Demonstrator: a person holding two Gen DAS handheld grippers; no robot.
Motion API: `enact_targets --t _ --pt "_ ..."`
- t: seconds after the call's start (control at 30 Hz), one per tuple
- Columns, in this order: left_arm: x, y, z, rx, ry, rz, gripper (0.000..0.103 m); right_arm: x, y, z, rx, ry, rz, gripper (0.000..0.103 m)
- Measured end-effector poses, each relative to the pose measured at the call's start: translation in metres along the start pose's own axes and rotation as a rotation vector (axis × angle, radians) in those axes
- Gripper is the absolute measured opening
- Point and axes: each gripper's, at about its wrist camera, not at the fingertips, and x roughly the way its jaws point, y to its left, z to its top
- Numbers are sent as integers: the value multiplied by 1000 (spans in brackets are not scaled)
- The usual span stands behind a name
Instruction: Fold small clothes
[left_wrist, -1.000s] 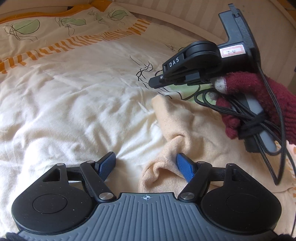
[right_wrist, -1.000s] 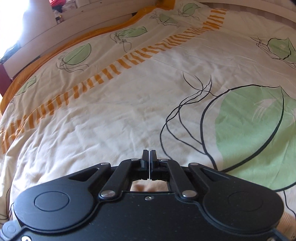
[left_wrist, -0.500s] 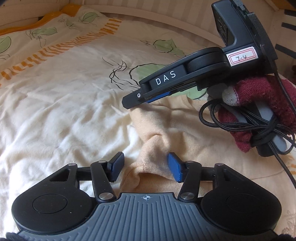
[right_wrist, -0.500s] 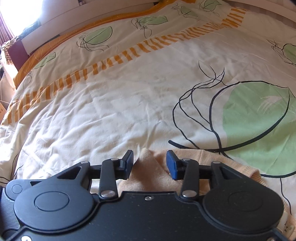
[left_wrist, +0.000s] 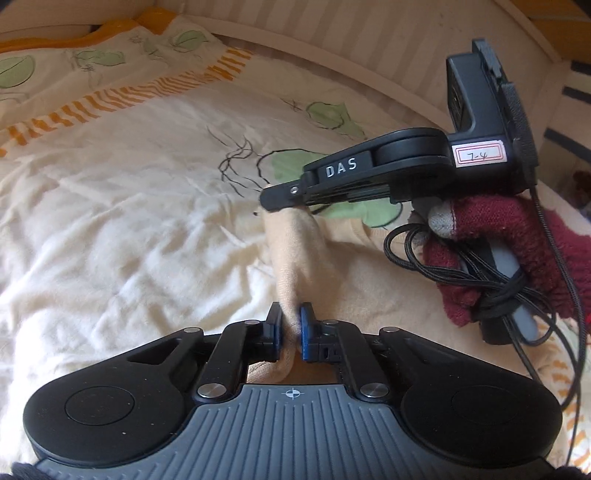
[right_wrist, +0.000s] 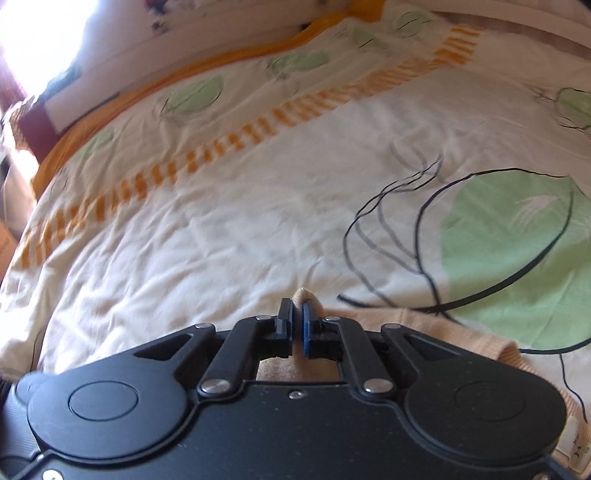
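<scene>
Both grippers are on the cloth now! The left gripper (left_wrist: 291, 328) has just been closing, and its blue pads pinch a bunched ridge of the peach garment (left_wrist: 295, 258), a soft, fine-knit piece in a pale apricot tone. The right gripper (left_wrist: 271, 201), farther off, has also just squeezed shut and is clamped on the far end of that same ridge, so the fabric runs as a raised, rounded fold between the two. In the right wrist view a small nub of knit pokes out past its tips, and a ribbed hem lies to the right. The garment lies on the bed (left_wrist: 129, 221), on a crumpled cream cover printed with green leaves, thin black stems and orange dashes. A hand in a fuzzy maroon knitted glove (left_wrist: 517, 254) grips the right handle, black cable looped around it.
</scene>
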Motion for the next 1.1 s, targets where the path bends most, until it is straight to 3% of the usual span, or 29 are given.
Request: enact_targets --t 0.2,0.27,0.3,0.33,0.4,0.47,0.6,0.67,0.73,0.8,0.97,1.03,1.1 --pt "6 18 -3 -119 61 1 11 21 -5 0 37 19 -24 11" --pt "5 18 -2 -107 47 27 20 31 -3 -3 20 31 -59 14" --pt "3 18 -2 -102 37 42 23 32 -1 -5 11 20 -77 24" --pt "0 18 -1 -97 19 55 27 30 -2 -6 23 -3 -85 35" --pt "-6 20 1 -87 -20 96 33 18 -5 -5 66 -71 -84 42" --pt "-12 20 4 -74 -73 129 39 -6 -7 -5 82 -154 -102 42" --pt "-15 13 8 -20 -127 108 52 -64 -12 -17 112 -264 -174 42" --pt "-13 6 10 35 -131 96 52 -97 -15 -34 134 -301 -250 44" --pt "-7 -3 9 94 -116 77 54 -127 -18 -58 148 -319 -321 57" --pt "-4 -13 5 150 -103 69 59 -152 -20 -88 177 -310 -411 60" --pt "0 -32 -2 252 -61 18 76 -190 -27 -157 308 -282 -565 63" --pt "2 -39 -2 272 -32 -5 82 -199 -27 -178 348 -287 -610 74" --pt "4 -48 0 298 -21 -22 85 -202 -27 -192 362 -278 -637 79"
